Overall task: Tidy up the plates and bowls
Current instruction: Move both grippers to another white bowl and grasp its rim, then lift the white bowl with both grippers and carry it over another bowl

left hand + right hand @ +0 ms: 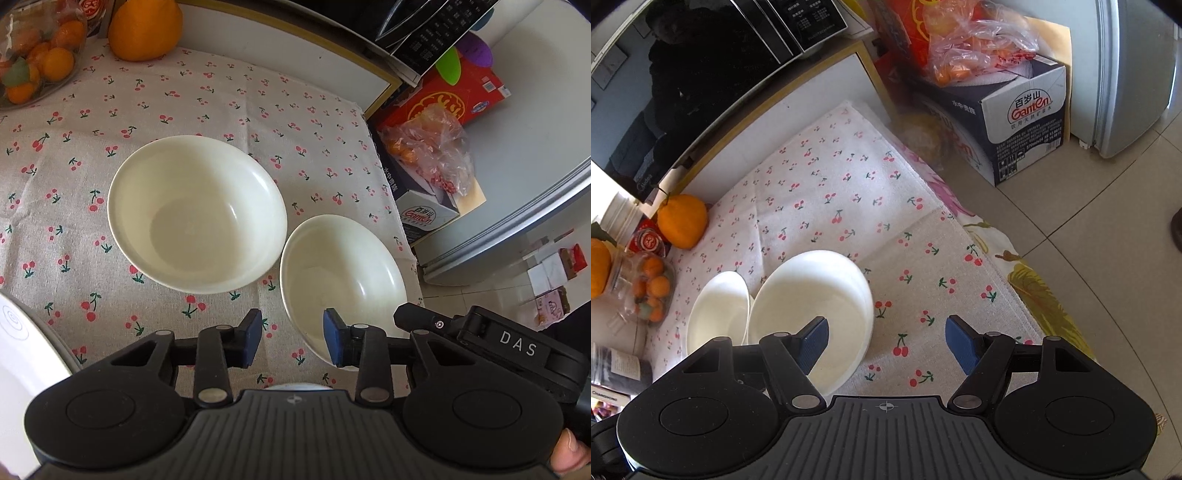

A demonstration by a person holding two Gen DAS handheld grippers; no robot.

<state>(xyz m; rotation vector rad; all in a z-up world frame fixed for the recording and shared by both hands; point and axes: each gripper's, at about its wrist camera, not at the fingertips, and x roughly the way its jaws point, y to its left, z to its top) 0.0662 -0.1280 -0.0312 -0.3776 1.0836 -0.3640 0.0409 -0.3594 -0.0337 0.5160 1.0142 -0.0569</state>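
Observation:
Two white bowls stand on the cherry-print cloth. In the left wrist view the larger bowl (197, 214) is at centre and the smaller bowl (343, 280) is right of it, near the table's right edge. My left gripper (292, 341) is open above the near rim of the smaller bowl, one finger on each side of that rim. In the right wrist view the near bowl (812, 310) and the far bowl (718, 306) sit at lower left. My right gripper (886, 345) is open and empty, its left finger over the near bowl's rim.
A white plate edge (22, 354) shows at lower left. A bag of small oranges (33, 55) and a large orange fruit (146, 27) stand at the back. A microwave (683, 74) is behind the cloth. A Ganten box (1008, 122) and a fridge (1137, 74) stand beyond the table edge.

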